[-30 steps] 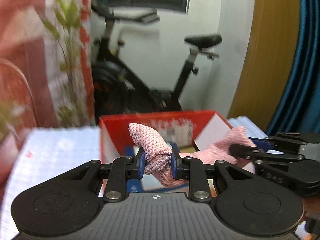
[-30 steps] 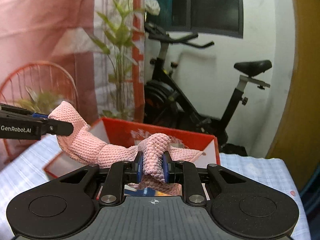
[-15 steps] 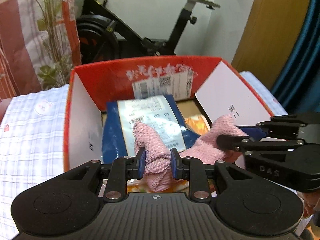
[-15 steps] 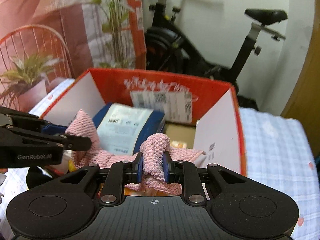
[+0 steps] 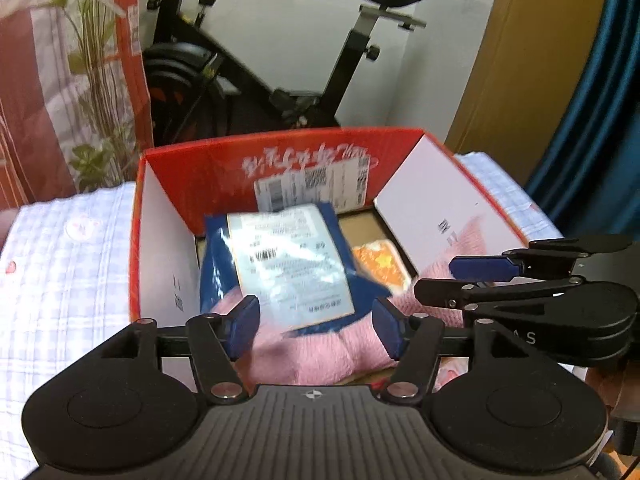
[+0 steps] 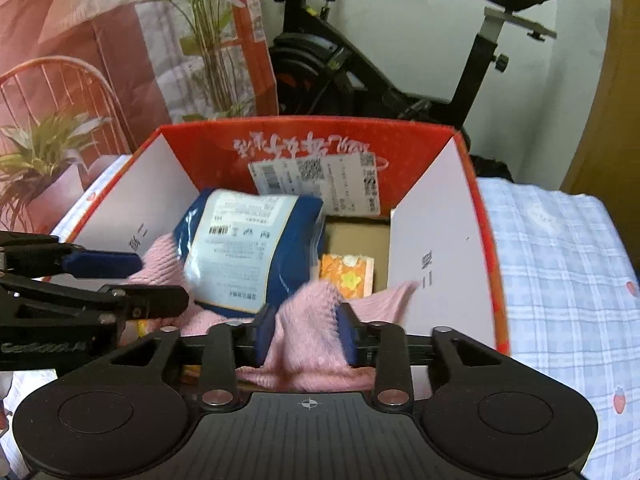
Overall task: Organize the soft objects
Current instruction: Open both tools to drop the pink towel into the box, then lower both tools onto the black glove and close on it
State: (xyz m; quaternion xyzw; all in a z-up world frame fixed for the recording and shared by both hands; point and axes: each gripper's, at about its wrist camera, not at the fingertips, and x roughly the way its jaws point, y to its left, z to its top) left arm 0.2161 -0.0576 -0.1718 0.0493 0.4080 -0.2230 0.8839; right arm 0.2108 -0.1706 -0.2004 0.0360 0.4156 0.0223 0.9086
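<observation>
**Pink knit cloth lying inside the red box, both grippers spread**

I am holding my left gripper over the near edge of the red cardboard box with white inner flaps, and its blue-padded fingers are standing wide apart, pinching nothing. The pink knitted cloth is lying between and below them, inside the box at its near side, and I cannot tell whether either pad is touching it.

I am holding my right gripper at the same near edge, further to the right. Its fingers are parted around a raised fold of the pink knitted cloth; the fold is filling most of the gap, and motion blur there is keeping me from telling whether the pads are pressing on it.

The cloth is stretching across the front of the box, from the left white flap to the right one. A blue plastic-wrapped package with a pale printed label is resting on top of the cloth's far edge, tilted against the left side. Just beside it, on the box floor, a small orange packet with a flower print is lying flat.

The box is sitting on a light blue checked cloth surface. Behind it a black exercise bike is standing against the white wall, with a green leafy plant to its left.
</observation>
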